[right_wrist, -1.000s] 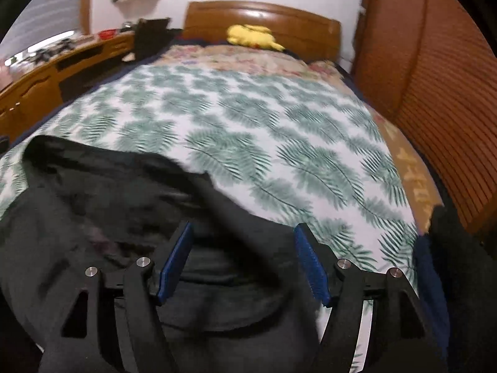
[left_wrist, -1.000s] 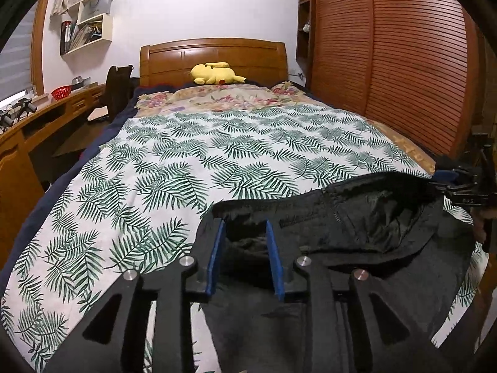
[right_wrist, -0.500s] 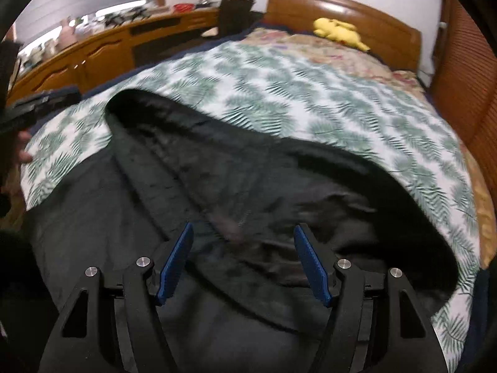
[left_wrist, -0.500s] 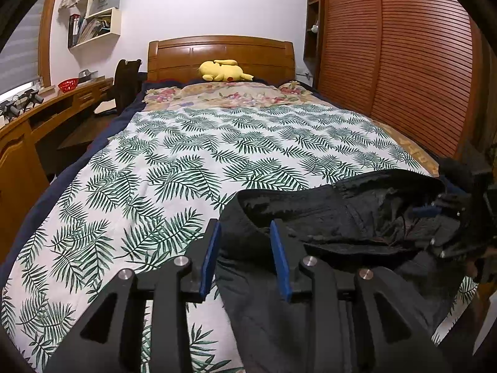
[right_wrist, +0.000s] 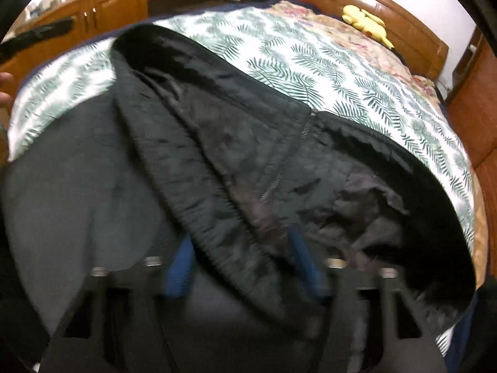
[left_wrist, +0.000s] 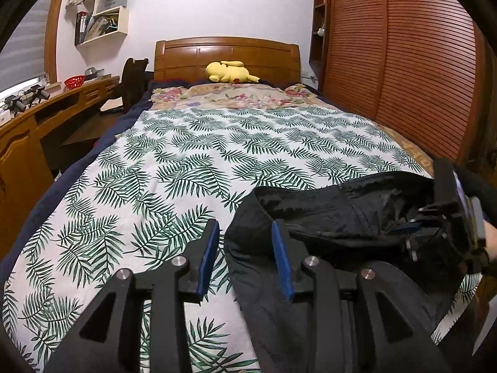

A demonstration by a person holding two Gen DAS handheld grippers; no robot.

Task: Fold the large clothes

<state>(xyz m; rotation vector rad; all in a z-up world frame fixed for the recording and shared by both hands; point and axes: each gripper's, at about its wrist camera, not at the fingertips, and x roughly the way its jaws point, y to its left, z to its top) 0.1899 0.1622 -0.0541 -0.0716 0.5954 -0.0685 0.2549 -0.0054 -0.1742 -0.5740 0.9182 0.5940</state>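
Observation:
Black trousers with a zip lie at the near end of the leaf-patterned bedspread, waist open toward the headboard. My left gripper hovers at their left edge with its pads apart. The cloth reaches only the right pad, and bedspread shows in the gap. My right gripper points down onto the waistband. Its jaws are closing, with a fold of the waistband between the blurred blue pads. From the left wrist view the right gripper sits at the trousers' right side.
A yellow plush toy lies by the wooden headboard. A wooden desk and a chair line the left side, and slatted wardrobe doors the right. A hand shows at the left edge.
The right gripper swung down and across over the waistband. The left gripper's pads have spread a little, and the trousers' edge now fills only part of the gap.

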